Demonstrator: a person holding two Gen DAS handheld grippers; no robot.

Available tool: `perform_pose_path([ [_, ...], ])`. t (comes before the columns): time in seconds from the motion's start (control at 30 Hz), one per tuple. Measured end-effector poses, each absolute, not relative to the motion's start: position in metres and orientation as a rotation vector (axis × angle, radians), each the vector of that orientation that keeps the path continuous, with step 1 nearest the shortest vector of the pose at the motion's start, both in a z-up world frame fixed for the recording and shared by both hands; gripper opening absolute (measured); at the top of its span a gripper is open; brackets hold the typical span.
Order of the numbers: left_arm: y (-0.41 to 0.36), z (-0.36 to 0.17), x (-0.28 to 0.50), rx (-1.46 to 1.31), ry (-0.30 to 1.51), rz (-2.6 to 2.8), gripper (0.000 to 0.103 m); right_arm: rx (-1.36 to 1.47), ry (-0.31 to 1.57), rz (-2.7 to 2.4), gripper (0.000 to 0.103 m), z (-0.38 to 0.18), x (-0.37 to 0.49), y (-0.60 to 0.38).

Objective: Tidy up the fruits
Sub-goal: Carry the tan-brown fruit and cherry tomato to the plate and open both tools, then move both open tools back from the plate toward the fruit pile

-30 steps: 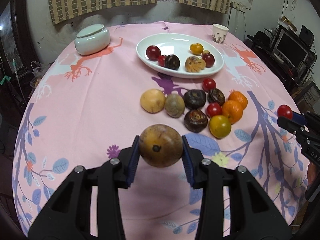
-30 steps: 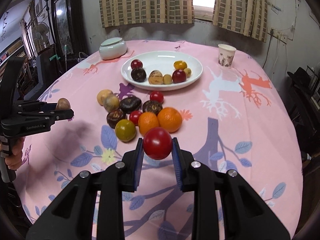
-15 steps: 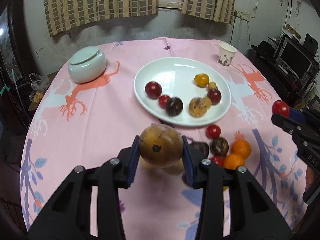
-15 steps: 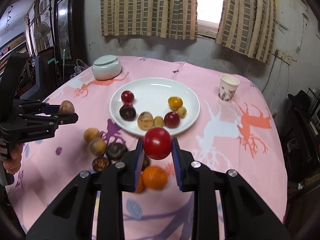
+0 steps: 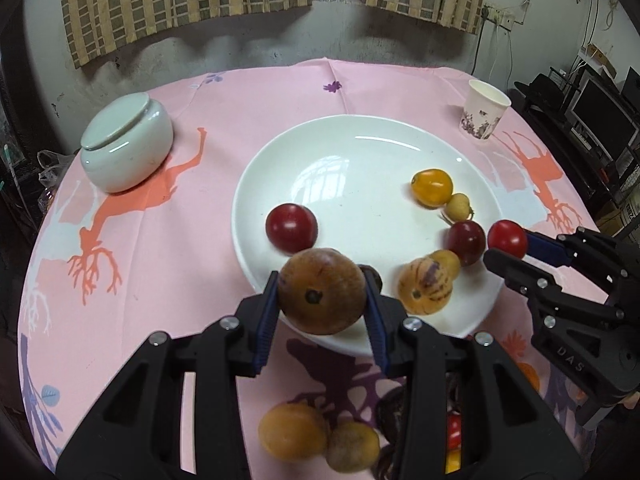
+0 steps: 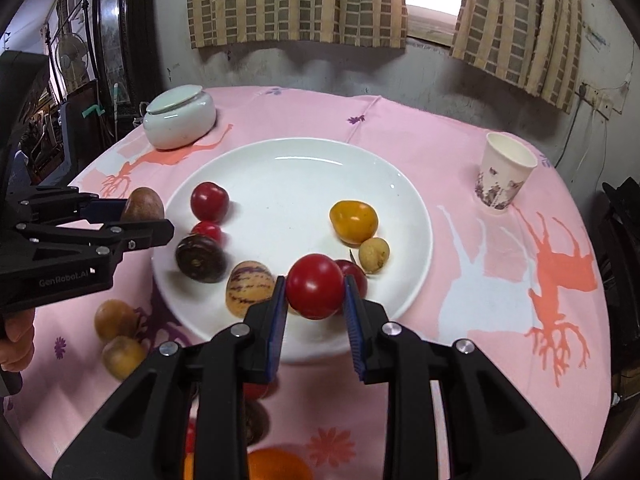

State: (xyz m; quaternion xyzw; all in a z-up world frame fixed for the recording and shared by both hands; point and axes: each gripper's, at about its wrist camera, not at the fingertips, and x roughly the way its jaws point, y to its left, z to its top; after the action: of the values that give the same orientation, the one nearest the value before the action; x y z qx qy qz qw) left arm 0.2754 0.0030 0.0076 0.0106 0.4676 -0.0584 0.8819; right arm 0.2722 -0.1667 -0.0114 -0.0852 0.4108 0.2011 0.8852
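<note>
A round brown fruit (image 5: 322, 291) is clamped in my left gripper (image 5: 323, 300), which hangs over the near rim of the white plate (image 5: 360, 152). My right gripper (image 6: 315, 292) is shut on a red tomato (image 6: 315, 285) above the plate's (image 6: 280, 168) near edge. In the right wrist view the left gripper (image 6: 150, 220) with its brown fruit (image 6: 142, 205) shows at the plate's left side. The left wrist view shows the right gripper (image 5: 506, 245) with the tomato (image 5: 507, 238) at the plate's right. Several fruits lie on the plate: a red one (image 5: 291, 227), a yellow one (image 5: 432, 186), a striped one (image 5: 425, 287).
Loose fruits (image 5: 292, 432) lie on the pink floral tablecloth (image 5: 160, 240) in front of the plate, among them an orange (image 6: 276, 465). A lidded white ceramic jar (image 5: 126, 148) stands at the back left, a paper cup (image 5: 483, 114) at the back right. A hand (image 6: 16, 340) holds the left gripper.
Both grippers have moved forward over the table, from above the loose fruit pile to the plate's near rim. Each still holds its fruit.
</note>
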Motion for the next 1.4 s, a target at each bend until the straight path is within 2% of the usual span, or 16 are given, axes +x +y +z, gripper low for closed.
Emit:
perform_pose_path([
  [0.27,0.003,-0.003,0.287,0.032,0.966,-0.100,0.042,-0.163,0.868,0.420,0.028,-0.025,0.295,-0.153],
  [0.37,0.002,-0.002,0.289,0.022,0.970,-0.108,0.048,-0.173,0.847,0.422,0.034,-0.026,0.300,-0.148],
  [0.5,0.000,0.004,0.285,0.020,0.952,-0.121,0.060,-0.158,0.848,0.385,0.035,-0.025,0.303,-0.153],
  [0.7,0.000,0.018,0.271,0.033,0.921,-0.121,0.062,-0.080,0.834,0.397,0.039,-0.013,0.292,-0.175],
  [0.97,0.004,0.033,0.243,0.031,0.916,-0.111,0.063,-0.083,0.810,0.400,0.039,0.010,0.258,-0.190],
  [1.4,0.010,0.052,0.152,0.030,0.883,-0.124,0.068,-0.098,0.801,0.383,0.039,0.033,0.169,-0.218],
])
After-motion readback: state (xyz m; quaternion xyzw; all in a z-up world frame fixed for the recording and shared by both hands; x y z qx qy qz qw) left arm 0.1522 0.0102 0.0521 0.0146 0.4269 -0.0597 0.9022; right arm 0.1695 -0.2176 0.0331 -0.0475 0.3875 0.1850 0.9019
